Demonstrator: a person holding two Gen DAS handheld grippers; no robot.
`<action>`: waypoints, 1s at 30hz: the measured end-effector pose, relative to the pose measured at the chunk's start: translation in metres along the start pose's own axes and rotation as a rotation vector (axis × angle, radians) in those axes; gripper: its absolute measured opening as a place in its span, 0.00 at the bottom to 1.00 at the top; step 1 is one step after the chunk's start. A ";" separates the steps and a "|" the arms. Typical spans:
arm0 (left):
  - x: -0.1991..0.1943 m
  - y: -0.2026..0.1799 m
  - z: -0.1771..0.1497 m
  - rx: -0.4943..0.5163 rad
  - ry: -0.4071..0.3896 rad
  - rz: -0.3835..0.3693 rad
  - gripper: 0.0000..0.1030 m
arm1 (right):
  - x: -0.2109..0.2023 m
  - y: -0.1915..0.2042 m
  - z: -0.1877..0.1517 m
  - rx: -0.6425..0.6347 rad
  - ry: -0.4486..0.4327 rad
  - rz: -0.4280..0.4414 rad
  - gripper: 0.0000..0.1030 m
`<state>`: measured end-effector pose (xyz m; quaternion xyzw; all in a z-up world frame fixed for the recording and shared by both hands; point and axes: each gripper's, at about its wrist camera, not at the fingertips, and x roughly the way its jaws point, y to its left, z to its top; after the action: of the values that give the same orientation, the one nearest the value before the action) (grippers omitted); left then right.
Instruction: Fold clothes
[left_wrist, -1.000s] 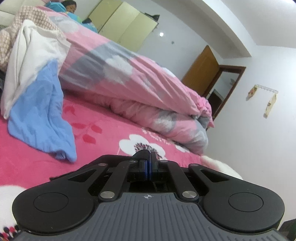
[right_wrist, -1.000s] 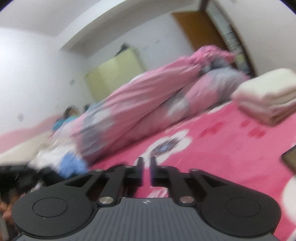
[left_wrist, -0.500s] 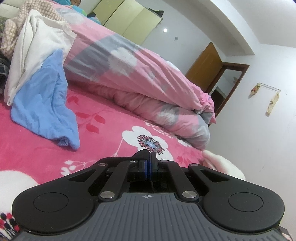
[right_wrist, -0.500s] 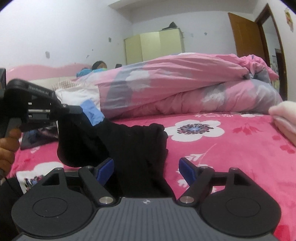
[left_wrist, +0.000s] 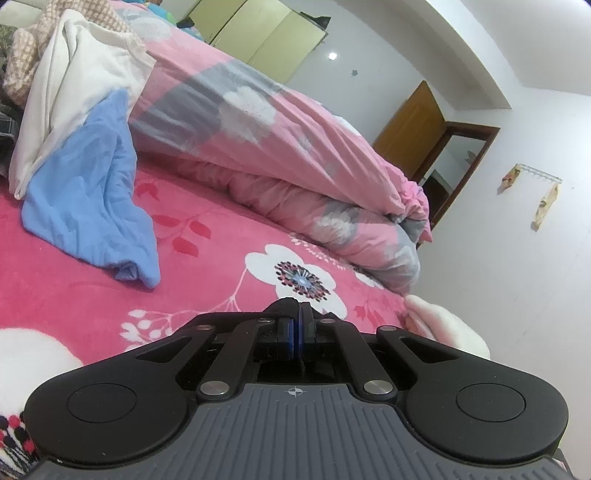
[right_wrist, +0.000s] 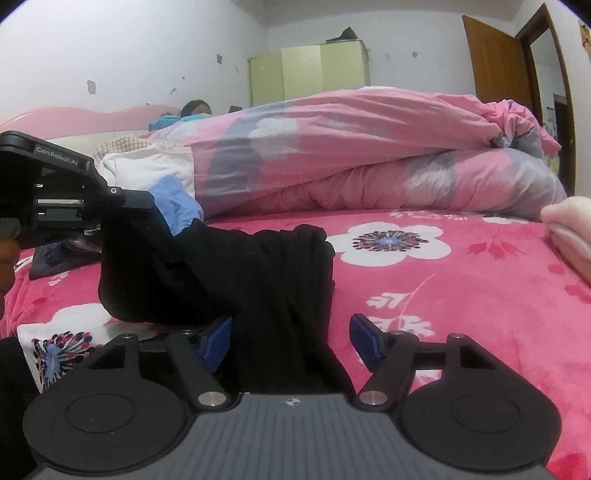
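Both tools share one build: the right gripper (right_wrist: 291, 341) has a ribbed grey top plate stamped with a small crosshair, flanked by two round black discs, with black link arms pinned by silver screws and royal-blue pads (right_wrist: 364, 338) on its fingers. The left gripper (left_wrist: 296, 328) shows the same grey ribbing, black discs, silver pins and blue pads. Seen side-on from the right wrist camera, its black body carries white "GenRobot.AI" lettering.

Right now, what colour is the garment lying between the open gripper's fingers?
Black. The garment shows best in the right wrist view, against the pink floral bedspread.
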<state>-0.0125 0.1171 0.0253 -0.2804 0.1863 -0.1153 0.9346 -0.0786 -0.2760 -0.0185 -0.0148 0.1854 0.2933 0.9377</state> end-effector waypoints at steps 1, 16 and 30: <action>0.000 0.000 0.000 -0.001 0.001 0.001 0.00 | 0.000 0.000 0.000 0.004 0.000 0.001 0.66; 0.007 0.005 -0.009 -0.023 0.050 -0.007 0.01 | -0.016 -0.002 0.000 0.007 -0.033 0.000 0.36; 0.014 0.033 -0.031 -0.166 0.175 -0.042 0.35 | -0.020 0.001 0.002 -0.044 -0.049 0.033 0.49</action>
<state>-0.0087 0.1244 -0.0214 -0.3497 0.2702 -0.1430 0.8856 -0.0936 -0.2855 -0.0095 -0.0251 0.1563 0.3131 0.9364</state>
